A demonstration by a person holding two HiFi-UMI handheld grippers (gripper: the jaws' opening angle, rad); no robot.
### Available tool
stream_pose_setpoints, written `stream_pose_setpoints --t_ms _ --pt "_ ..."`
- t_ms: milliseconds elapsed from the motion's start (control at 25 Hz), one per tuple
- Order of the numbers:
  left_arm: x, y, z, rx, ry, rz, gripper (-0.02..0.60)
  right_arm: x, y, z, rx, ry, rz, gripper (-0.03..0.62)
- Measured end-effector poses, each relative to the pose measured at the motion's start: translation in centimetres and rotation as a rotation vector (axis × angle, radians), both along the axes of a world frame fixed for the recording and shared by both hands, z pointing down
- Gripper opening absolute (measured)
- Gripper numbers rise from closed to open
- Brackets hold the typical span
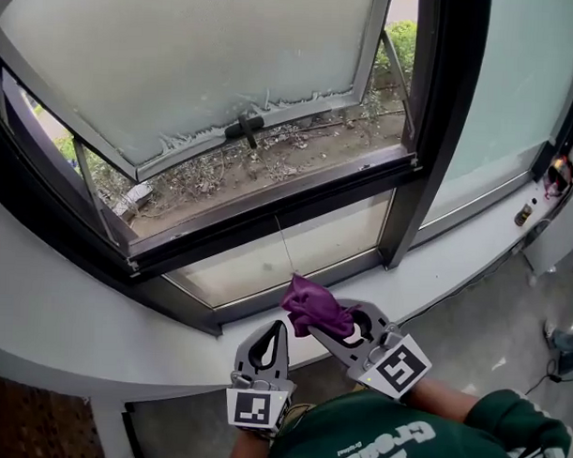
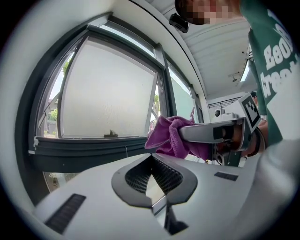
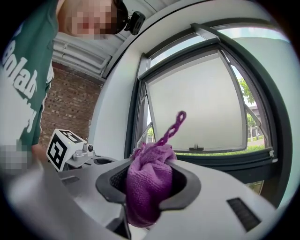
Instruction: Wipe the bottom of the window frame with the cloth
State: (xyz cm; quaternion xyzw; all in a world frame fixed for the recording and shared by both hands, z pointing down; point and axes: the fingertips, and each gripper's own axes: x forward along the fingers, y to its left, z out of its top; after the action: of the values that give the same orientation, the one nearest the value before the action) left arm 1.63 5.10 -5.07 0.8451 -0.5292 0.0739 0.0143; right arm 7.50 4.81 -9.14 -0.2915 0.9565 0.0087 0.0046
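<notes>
Cloth held, wiping not yet begun.
Right gripper (image 1: 332, 330) jaws pinch the purple cloth (image 1: 312, 307), short of the window frame (image 1: 268, 223) bottom. Left gripper (image 1: 281, 331) jaws are pressed together, empty. Next move: probably reach forward and press the cloth to the frame.

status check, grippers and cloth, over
Right gripper shut on purple cloth, above the sill. Left gripper shut, empty. Cloth short of the window frame; nothing in the way.
</notes>
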Motion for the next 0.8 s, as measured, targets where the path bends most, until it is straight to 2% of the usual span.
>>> stream_pose_setpoints --t_ms 200,360,800 --pt "-0.3 -0.7 0.1 0.003 0.001 0.011 0.009 -0.2 -0.5 0.5 -0.018 -0.009 0.011 0.148" --pt "-0.2 -1.0 0.3 0.01 -0.032 0.019 0.009 -0.4 -1.0 0.8 -0.021 0.0 0.009 0.148" --pt "0.4 -0.4 0.3 0.021 -0.025 0.014 0.009 0.5 -1.1 1.0 -0.01 0.017 0.019 0.149"
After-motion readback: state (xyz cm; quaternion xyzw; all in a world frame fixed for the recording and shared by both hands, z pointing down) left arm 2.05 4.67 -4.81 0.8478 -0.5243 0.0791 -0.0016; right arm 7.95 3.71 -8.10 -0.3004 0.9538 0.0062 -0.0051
